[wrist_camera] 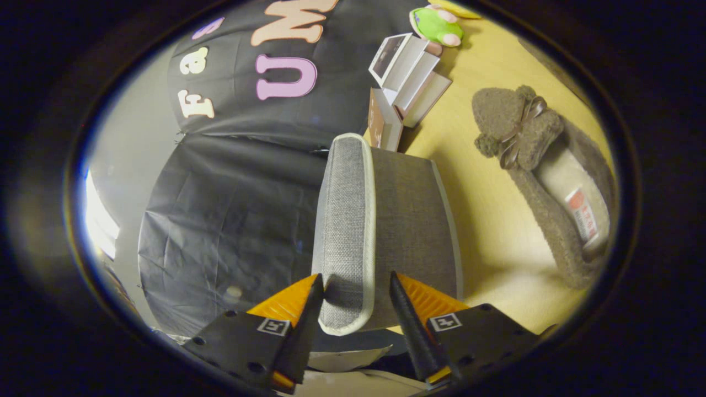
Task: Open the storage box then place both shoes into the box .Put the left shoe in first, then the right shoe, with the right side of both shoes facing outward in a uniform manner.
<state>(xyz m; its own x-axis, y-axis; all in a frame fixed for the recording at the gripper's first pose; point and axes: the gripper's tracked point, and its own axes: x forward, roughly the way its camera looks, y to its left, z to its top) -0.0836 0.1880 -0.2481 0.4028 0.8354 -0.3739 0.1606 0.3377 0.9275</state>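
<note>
The gripper (356, 286) had its fingers spread to either side of the storage box lid (347, 231), the grey lid's white-piped edge between them, neither finger clearly pressing. To open well, it probably needed to close on that edge and swing steadily. Beyond the lid rose the box wall (413, 220); past the lid lay a grey shoe (551, 182) on the table (496, 231).

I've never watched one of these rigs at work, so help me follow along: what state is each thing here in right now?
Gripper: fingers astride the lid's edge, not clearly pressing.
Grey fabric lid: on the storage box, closed or barely lifted.
Storage box: standing on the table.
Grey slipper: lying on the wooden table, outside the box.
White boxes: leaning together beyond the storage box.
Green plush toy: lying behind them.
</note>
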